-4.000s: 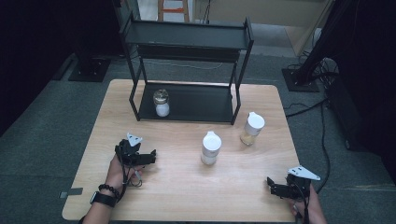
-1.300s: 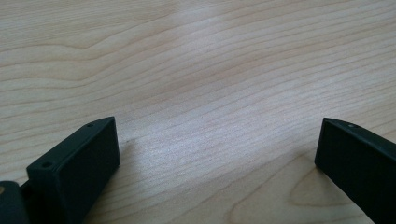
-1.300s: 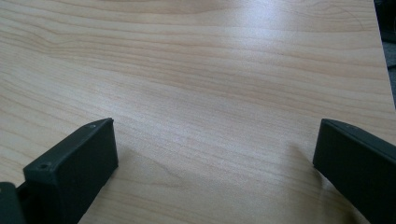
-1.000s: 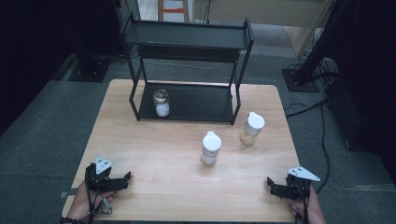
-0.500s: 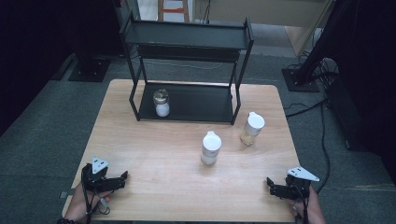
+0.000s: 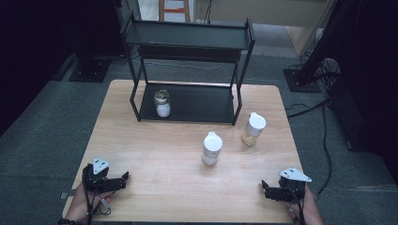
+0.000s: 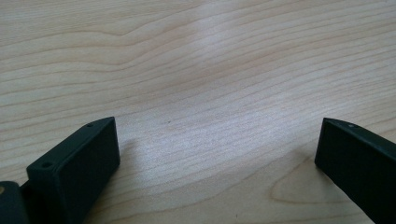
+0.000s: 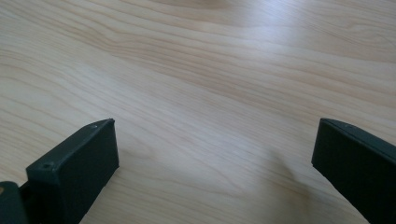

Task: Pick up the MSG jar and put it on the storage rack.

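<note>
The left gripper (image 6: pixel 123 179) rests at the table's (image 6: pixel 164 154) near-left corner, jaws wide apart and holding nothing. The right gripper (image 6: pixel 264 189) rests at the near-right corner, jaws likewise wide and holding nothing. The white-capped bottle (image 6: pixel 211 148) stands mid-table, well apart from both.

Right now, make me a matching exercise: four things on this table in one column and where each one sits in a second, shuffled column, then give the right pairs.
Things:
1. small jar
2. white-capped bottle
3. spice bottle
4. left claw

Places:
A. on the wood near the middle of the table
B. at the table's near left corner, open, holding nothing
C. on the bottom shelf of the black rack, left side
D. on the wood just outside the rack's right front leg

Pairs: 1-C, 2-A, 3-D, 4-B
</note>
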Demonstrator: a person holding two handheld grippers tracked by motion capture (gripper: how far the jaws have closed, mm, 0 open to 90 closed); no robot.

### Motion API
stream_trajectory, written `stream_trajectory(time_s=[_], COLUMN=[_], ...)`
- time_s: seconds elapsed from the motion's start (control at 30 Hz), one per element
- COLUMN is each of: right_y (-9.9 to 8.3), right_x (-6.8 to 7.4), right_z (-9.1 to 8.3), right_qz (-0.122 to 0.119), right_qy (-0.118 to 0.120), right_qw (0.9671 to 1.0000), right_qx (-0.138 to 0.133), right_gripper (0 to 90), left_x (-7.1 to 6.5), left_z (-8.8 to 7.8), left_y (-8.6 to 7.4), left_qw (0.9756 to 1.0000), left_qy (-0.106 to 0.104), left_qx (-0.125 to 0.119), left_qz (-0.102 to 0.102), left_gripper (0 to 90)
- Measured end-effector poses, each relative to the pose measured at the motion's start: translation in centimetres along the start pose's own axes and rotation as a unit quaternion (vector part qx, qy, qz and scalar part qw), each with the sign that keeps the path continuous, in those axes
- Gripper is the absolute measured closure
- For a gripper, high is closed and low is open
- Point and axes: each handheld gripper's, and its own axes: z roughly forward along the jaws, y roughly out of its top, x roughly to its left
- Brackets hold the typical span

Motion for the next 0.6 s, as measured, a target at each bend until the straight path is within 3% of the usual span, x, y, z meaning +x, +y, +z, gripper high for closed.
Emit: stream_trajectory(time_s=[0.23, 0.33, 0.6], right_y=[1.1, 1.4, 2.6], right_x=[2.1, 2.9, 4.2], right_z=[0.5, 0.9, 0.9], right_qz=[-0.01, -0.026, -0.026], right_qy=[0.021, 0.021, 0.04], right_qw=[0.9997, 0.9994, 0.9989], right_qx=[-0.003, 0.005, -0.006], right_gripper=[0.3, 0.3, 0.3], left_x=[0.0, 0.0, 0.0], left_z=[0.0, 0.0, 0.0], left_y=[0.0, 0.0, 0.0], left_qw=[1.0, 1.0, 1.0], left_qy=[-0.001, -0.002, -0.004], left_qx=[0.0, 0.0, 0.0], left_qz=[0.001, 0.002, 0.004], left_gripper=[0.0, 0.0, 0.0])
